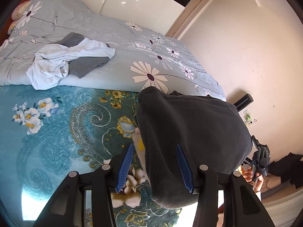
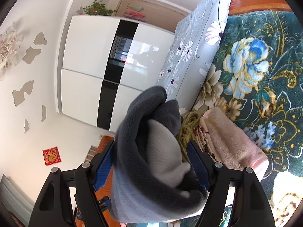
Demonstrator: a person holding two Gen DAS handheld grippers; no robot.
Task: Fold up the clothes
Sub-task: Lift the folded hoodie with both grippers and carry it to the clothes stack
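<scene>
- Right, the left gripper (image 1: 155, 167) stands half spread, the dark fleece (image 1: 189, 132) draped over one finger, not pinched.
- The right gripper (image 2: 151, 165) gapes wide around the bundled fleece; grip unclear.
- Best lower it flat onto the teal blanket (image 1: 56, 132), near the bed's edge.

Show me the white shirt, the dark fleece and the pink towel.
white shirt (image 1: 56, 64): left wrist view, crumpled middle.
dark fleece (image 1: 189, 132): left wrist view, broad outer face.
pink towel (image 2: 233, 141): right wrist view, folded top.
</scene>
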